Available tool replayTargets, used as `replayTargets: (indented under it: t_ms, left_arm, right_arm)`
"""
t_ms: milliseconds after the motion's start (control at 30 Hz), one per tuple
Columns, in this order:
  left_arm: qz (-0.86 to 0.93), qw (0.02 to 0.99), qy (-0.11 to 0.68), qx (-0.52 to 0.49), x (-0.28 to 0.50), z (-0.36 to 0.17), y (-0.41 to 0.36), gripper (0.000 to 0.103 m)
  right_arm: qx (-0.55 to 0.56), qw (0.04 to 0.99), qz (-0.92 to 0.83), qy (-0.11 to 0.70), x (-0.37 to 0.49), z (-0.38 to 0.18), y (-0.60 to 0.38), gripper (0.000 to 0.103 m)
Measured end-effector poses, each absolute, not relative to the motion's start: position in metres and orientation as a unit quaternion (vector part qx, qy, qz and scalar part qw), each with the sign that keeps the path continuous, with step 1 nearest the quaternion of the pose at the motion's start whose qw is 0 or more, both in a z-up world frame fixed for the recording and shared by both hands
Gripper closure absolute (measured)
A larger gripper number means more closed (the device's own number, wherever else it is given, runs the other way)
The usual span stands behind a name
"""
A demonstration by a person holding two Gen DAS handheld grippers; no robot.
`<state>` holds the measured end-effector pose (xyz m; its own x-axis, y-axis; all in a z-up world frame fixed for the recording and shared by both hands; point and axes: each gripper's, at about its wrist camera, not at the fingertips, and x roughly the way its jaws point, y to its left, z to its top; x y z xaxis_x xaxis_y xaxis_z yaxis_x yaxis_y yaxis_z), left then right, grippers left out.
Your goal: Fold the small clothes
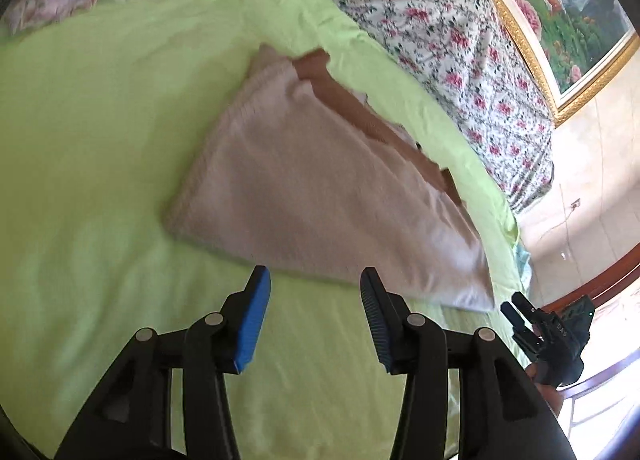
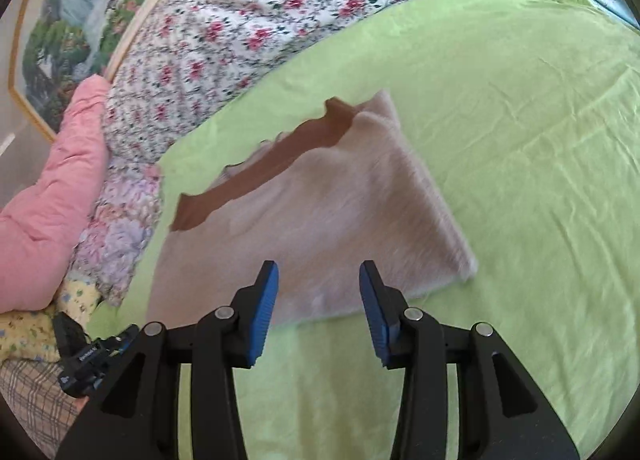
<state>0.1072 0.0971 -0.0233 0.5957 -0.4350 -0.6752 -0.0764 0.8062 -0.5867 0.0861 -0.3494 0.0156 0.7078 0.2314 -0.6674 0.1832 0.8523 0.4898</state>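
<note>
Left wrist view: a folded pale pink garment (image 1: pixel 320 196) with a brown layer (image 1: pixel 360 116) along its far edge is seen lying flat on the lime-green sheet (image 1: pixel 100 140) of the bed, near the sheet's far edge where a floral quilt (image 1: pixel 440 20) begins. The left hand-held gripper (image 1: pixel 314 316) is held partly open above the sheet, nothing between its pads. The right hand-held gripper (image 2: pixel 318 312) is likewise parted and empty over the garment's near edge, though blur softens that edge.

We read very little. On the right gripper (image 1: pixel 516 310), seen from the left wrist, pale letters looked like "DAS". On the left gripper (image 2: pixel 120 342), seen from the right wrist, a small white word was too blurred to read.
</note>
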Motion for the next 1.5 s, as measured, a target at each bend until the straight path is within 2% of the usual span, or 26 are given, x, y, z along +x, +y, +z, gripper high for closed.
replayTargets:
  t_ms: [233,367,833,1000,1100,1133,1167,1267,1500]
  left_arm:
    - [-0.101,0.83,0.449,-0.316,0.095,-0.038,0.085,0.056]
    - [-0.076,0.819,0.448,-0.35,0.097,-0.049,0.09,0.05]
    - [-0.036,0.813,0.407,-0.415,0.143,-0.064,0.108,0.048]
    - [-0.014,0.832,0.389,-0.395,0.166,-0.059,0.103,0.048]
    - [-0.007,0.835,0.383,-0.394,0.178,-0.057,0.102,0.052]
    - [-0.005,0.838,0.381,-0.392,0.182,-0.056,0.101,0.065]
    - [-0.004,0.842,0.38,-0.383,0.186,-0.052,0.098,0.084]
    - [-0.015,0.864,0.364,-0.347,0.193,-0.034,0.086,0.089]
    - [-0.125,0.913,0.308,-0.236,0.204,0.035,0.01,0.091]
  right_arm:
    - [0.275,0.878,0.043,0.39,0.064,0.004,-0.318,0.057]
    - [0.275,0.875,0.047,0.396,0.058,-0.002,-0.309,0.05]
    - [0.276,0.873,0.052,0.399,0.058,-0.002,-0.304,0.049]
    - [0.274,0.874,0.057,0.398,0.065,-0.001,-0.303,0.049]
    - [0.279,0.873,0.059,0.397,0.067,-0.001,-0.301,0.048]
    - [0.279,0.873,0.061,0.396,0.068,-0.001,-0.301,0.048]
    - [0.278,0.873,0.062,0.396,0.07,0.0,-0.3,0.048]
    - [0.274,0.875,0.066,0.393,0.076,0.002,-0.302,0.048]
    - [0.289,0.881,0.08,0.366,0.107,0.015,-0.334,0.048]
